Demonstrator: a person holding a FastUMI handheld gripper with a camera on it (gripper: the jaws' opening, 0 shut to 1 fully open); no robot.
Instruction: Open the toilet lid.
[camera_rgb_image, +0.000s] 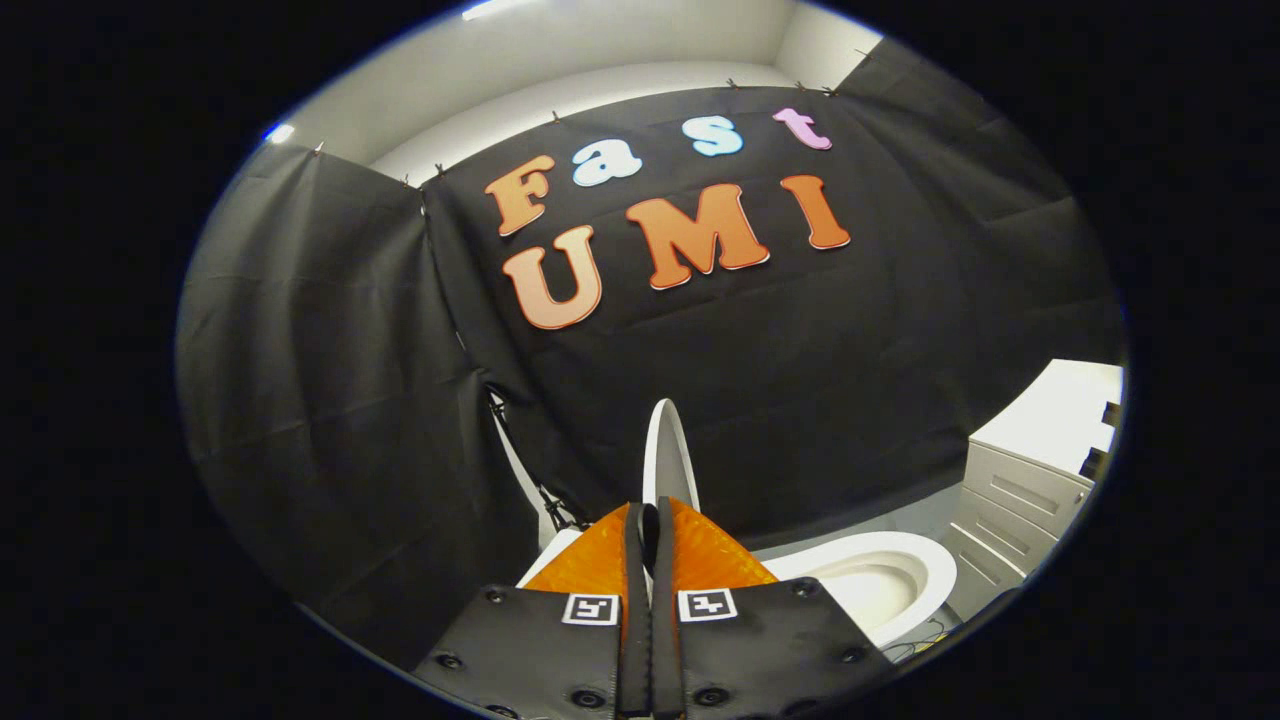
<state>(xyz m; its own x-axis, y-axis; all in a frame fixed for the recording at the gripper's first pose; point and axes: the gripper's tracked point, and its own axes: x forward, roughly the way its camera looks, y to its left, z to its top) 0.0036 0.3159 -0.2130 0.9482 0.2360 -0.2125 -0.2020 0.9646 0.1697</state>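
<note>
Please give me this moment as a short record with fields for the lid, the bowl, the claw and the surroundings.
lid: toilet lid raised, seen edge-on, standing upright just beyond the fingertips
bowl: toilet bowl uncovered, seat rim in view beside the fingers
claw: claw with fingers pressed together, nothing visibly gripped; the lid stands just past the tips, contact cannot be told
surroundings: black cloth wall behind the toilet; white drawer cabinet past the bowl
task state: lid appears open

Tool (649, 520) fingers pinched on raised toilet lid (667, 450), open bowl (880, 580) beside, white cabinet (1020, 500) beyond
</note>
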